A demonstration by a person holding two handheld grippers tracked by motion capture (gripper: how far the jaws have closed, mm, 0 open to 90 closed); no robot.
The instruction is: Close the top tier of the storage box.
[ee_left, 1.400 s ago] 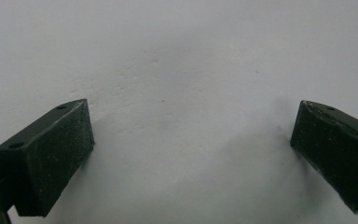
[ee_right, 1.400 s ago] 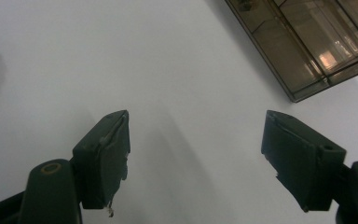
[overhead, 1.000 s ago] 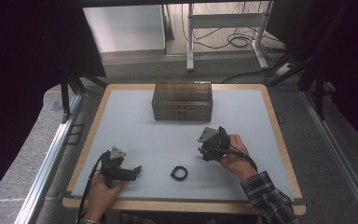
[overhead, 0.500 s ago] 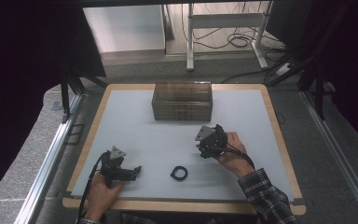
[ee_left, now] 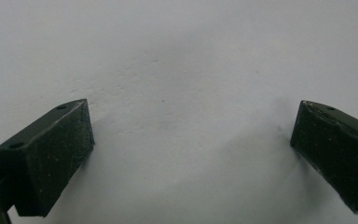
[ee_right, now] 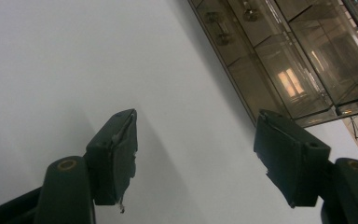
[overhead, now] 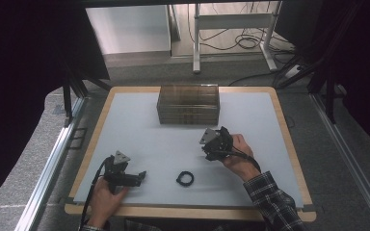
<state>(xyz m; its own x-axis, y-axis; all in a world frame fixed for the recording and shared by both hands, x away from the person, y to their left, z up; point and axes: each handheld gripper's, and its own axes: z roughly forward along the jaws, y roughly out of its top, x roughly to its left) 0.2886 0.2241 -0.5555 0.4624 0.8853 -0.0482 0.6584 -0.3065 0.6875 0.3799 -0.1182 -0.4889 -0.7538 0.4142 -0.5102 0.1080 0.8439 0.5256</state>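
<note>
Lying flat on the desk (overhead: 139, 120) between both hands, the small black ring (overhead: 185, 178) looks light and possibly rubbery; pinching across its rim seems best. Left claw (overhead: 142, 175) rests released beside it. Right claw (overhead: 211, 153), empty, has just been narrowing near the clear drawer box (overhead: 188, 103). No writing is legible.

1. The left gripper (overhead: 142, 176) is black, with a grey three-cornered plate on top and a black cable trailing from its body.
2. The right gripper (overhead: 207, 155) is also black, with the same grey plate and a black cable.
3. In the gripper views the jaws are blocky matt-black wedges with small screw holes; the right one's arms end in brass-coloured pivots.
4. The right sleeve (overhead: 273, 203) is dark plaid.
</note>
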